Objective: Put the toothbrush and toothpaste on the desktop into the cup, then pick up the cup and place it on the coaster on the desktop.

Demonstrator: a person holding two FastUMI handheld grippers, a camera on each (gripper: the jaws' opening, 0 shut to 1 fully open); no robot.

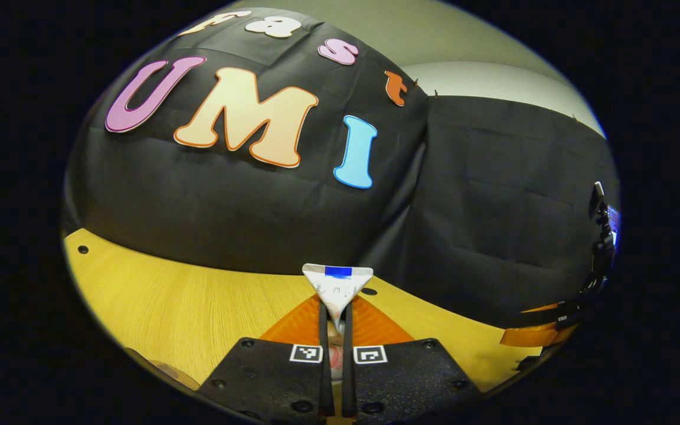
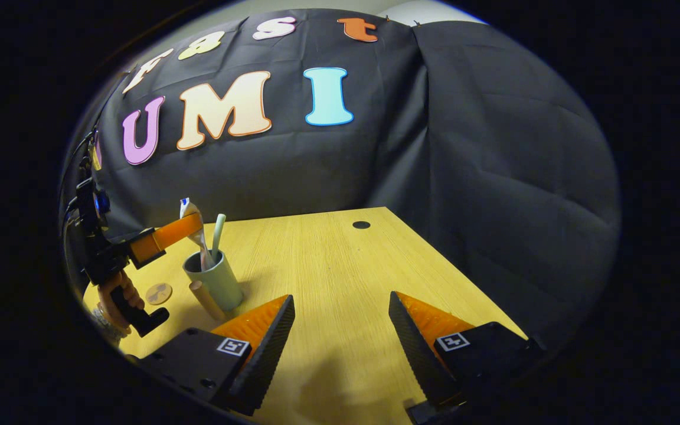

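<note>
In the left gripper view my left gripper (image 1: 335,311) is shut on the toothpaste tube (image 1: 337,284), whose flat crimped end sticks up past the fingertips. The right gripper view shows that gripper (image 2: 166,235) at the left, holding the tube (image 2: 193,227) upright with its lower end inside the pale green cup (image 2: 217,282). A light toothbrush (image 2: 218,233) stands in the cup too. The small round wooden coaster (image 2: 158,293) lies on the desktop just left of the cup. My right gripper (image 2: 340,330) hovers open over the near desktop with nothing between its fingers.
A short tan cylinder (image 2: 205,300) leans at the cup's front left side. A hand (image 2: 117,295) grips the left gripper's handle. The wooden desktop (image 2: 340,265) has a dark hole (image 2: 361,225) near its far edge, and black cloth walls close off the back and right.
</note>
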